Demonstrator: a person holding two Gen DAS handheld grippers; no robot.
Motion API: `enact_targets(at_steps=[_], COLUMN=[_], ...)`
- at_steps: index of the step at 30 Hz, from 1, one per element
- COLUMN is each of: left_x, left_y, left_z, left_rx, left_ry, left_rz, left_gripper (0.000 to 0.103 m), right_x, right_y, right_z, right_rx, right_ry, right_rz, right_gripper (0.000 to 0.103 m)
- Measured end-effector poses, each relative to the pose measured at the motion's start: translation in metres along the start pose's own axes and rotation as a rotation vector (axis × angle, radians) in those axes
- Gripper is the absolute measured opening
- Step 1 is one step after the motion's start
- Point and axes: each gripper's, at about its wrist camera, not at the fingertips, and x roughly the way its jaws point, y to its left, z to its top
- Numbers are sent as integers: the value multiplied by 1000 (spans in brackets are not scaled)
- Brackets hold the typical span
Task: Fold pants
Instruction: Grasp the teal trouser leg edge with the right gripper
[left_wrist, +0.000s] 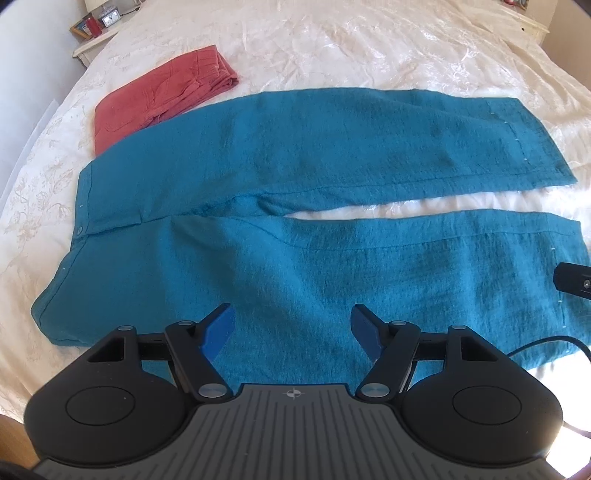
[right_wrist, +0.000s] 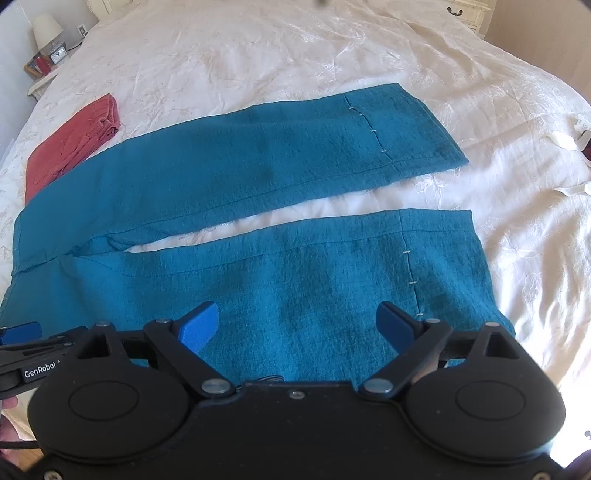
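Teal pants (left_wrist: 295, 162) lie flat on the white bedspread (left_wrist: 332, 44), waistband to the left, both legs stretching right with a narrow gap between them. My left gripper (left_wrist: 293, 325) hovers open above the near leg close to the hip, nothing between its blue pads. In the right wrist view the same pants (right_wrist: 258, 155) show their hemmed cuffs at the right. My right gripper (right_wrist: 297, 323) stands open over the near leg towards the cuff, empty. A part of the right gripper (left_wrist: 574, 282) shows at the right edge of the left wrist view, and the left gripper (right_wrist: 20, 332) shows at the left edge of the right wrist view.
A folded red garment (left_wrist: 162, 92) lies at the far left beside the waistband. A nightstand (left_wrist: 94, 40) with a clock and a frame stands past the bed's left corner. A lamp (right_wrist: 46, 31) stands there too. A white item (right_wrist: 569, 140) lies at the bed's right edge.
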Motion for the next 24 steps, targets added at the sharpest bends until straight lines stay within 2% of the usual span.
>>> enact_targets(at_steps=[3,7,10,12,15,17,19,24], left_x=[-3,-3,1,3,13,21,31,67], left_y=[0,4,9,10,7,6,5,1], left_z=[11,32,49,59,74,83,92,117], left_rx=[-6,-37,-65,-81,-84,-91,-91,-81], left_ry=[-39,-66,-71,-97,-105,-104,-99,-54], left_rz=[4,-2,-32,-40,6,15,24,38], left_gripper=[68,68,68,68,68,68,68,67], right_x=[0,-1,0,9,27,40,55,94], right_y=[0,3,0,-2,-6,-7,-9,-8], right_z=[8,24,43,60,85,102,119,159], right_rx=[-51,-144,-186,-205,-233,-256,-285,-360], right_ry=[-38,-134,-192,-185,-165,-158,-154,-163], right_rz=[11,14,73,104,161,194,210,223], right_gripper=[93,93,93,93,91,83,75,73])
